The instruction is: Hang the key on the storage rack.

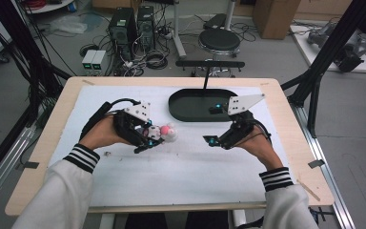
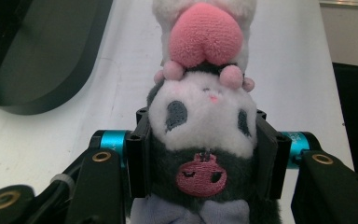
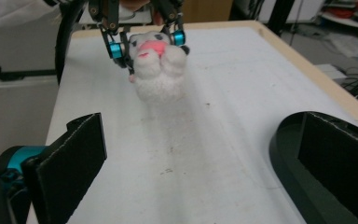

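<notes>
The plush toy (image 2: 205, 126), a soft white-and-dark-grey animal with a pink heart on its chest and a pink skull badge on its hood, sits clamped between the jaws of the left gripper (image 1: 148, 138). In the left gripper view its head fills the gap between the two black pads (image 2: 140, 158), which press into the fabric on both sides; the body and pink heart stretch away from the camera. In the high view the toy (image 1: 164, 133) sticks out of the gripper toward the middle of the white mat (image 1: 190, 171), held just above it. From the right gripper view the toy (image 3: 158, 65) hangs in the far gripper's teal-jointed jaws, clear of the mat surface.

The right gripper (image 1: 214, 141) hovers over the mat to the right, well apart from the toy, its jaws spread wide with nothing between them. A black oval tray (image 1: 183, 109) lies on the mat beyond both grippers, nearer the right one. The mat covers a wooden table (image 1: 52, 138).
</notes>
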Available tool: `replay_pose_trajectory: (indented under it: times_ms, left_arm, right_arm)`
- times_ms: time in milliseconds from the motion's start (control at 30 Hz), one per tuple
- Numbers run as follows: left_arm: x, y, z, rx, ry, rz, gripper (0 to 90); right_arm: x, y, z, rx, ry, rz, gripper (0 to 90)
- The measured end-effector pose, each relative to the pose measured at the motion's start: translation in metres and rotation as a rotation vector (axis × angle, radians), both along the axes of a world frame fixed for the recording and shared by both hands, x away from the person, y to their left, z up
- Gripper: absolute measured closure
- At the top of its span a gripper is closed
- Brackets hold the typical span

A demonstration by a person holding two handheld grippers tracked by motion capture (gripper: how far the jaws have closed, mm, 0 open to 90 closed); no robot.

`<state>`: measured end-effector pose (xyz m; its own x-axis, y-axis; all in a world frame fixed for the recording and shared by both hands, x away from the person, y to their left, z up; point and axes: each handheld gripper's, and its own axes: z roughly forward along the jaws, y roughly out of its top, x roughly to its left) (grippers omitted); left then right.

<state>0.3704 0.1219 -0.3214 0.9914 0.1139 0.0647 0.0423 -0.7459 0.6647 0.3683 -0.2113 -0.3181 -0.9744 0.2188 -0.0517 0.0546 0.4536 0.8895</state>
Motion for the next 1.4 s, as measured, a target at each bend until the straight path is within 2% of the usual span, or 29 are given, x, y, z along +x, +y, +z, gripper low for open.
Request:
replay_pose_trajectory:
  times_ms: [100, 167, 200, 233, 367, 467, 700, 800, 833, 900, 1067, 1267, 1300, 1333, 1367, 1400]
  left_arm:
    - [-0.001, -0.003, -0.001, 0.006, 0.001, -0.008, 49.6]
    - [-0.002, -0.007, -0.002, 0.004, 0.007, -0.015, 49.6]
    - [-0.002, -0.007, -0.002, 0.004, 0.007, -0.015, 49.6]
    - [-0.003, -0.010, -0.001, 0.012, 0.006, -0.025, 49.6]
    - [-0.006, -0.015, -0.001, 0.009, 0.012, -0.037, 49.5]
    - [-0.007, -0.018, -0.002, 0.013, 0.013, -0.047, 49.4]
    - [-0.009, -0.022, -0.005, 0.034, 0.017, -0.057, 49.4]
    - [-0.008, -0.023, -0.006, 0.039, 0.018, -0.064, 49.4]
    - [-0.008, -0.023, -0.006, 0.041, 0.021, -0.065, 49.4]
    - [-0.009, -0.023, -0.006, 0.043, 0.022, -0.066, 49.4]
    - [-0.008, -0.024, -0.008, 0.042, 0.029, -0.071, 49.4]
    - [-0.009, -0.029, -0.010, 0.060, 0.028, -0.085, 49.4]
    - [-0.009, -0.029, -0.011, 0.063, 0.032, -0.082, 49.4]
    - [-0.009, -0.029, -0.011, 0.064, 0.033, -0.086, 49.3]
    - [-0.009, -0.030, -0.010, 0.067, 0.030, -0.088, 49.4]
    - [-0.009, -0.030, -0.010, 0.067, 0.030, -0.088, 49.3]
  right_arm:
    - [0.001, 0.008, -0.001, -0.024, 0.008, 0.023, 0.5]
    - [0.002, 0.020, -0.003, -0.060, 0.013, 0.055, 0.5]
    - [0.002, 0.020, -0.003, -0.060, 0.013, 0.055, 0.5]
    - [0.003, 0.029, -0.005, -0.080, 0.025, 0.075, 0.6]
    - [0.004, 0.041, -0.010, -0.122, 0.055, 0.095, 1.4]
    - [0.005, 0.050, -0.014, -0.141, 0.065, 0.128, 3.9]
    - [0.006, 0.063, -0.020, -0.188, 0.081, 0.166, 5.3]
    - [0.006, 0.066, -0.022, -0.198, 0.095, 0.176, 9.9]
    - [0.007, 0.067, -0.023, -0.199, 0.102, 0.186, 14.4]
    - [0.008, 0.069, -0.024, -0.204, 0.107, 0.208, 16.2]
    - [0.008, 0.076, -0.027, -0.221, 0.121, 0.219, 18.5]
    - [0.008, 0.084, -0.029, -0.243, 0.127, 0.235, 23.3]
    - [0.008, 0.087, -0.028, -0.241, 0.131, 0.256, 27.8]
    - [0.007, 0.088, -0.028, -0.242, 0.129, 0.259, 29.9]
    - [0.007, 0.089, -0.028, -0.247, 0.130, 0.265, 35.6]
    - [0.007, 0.089, -0.028, -0.247, 0.130, 0.265, 35.6]
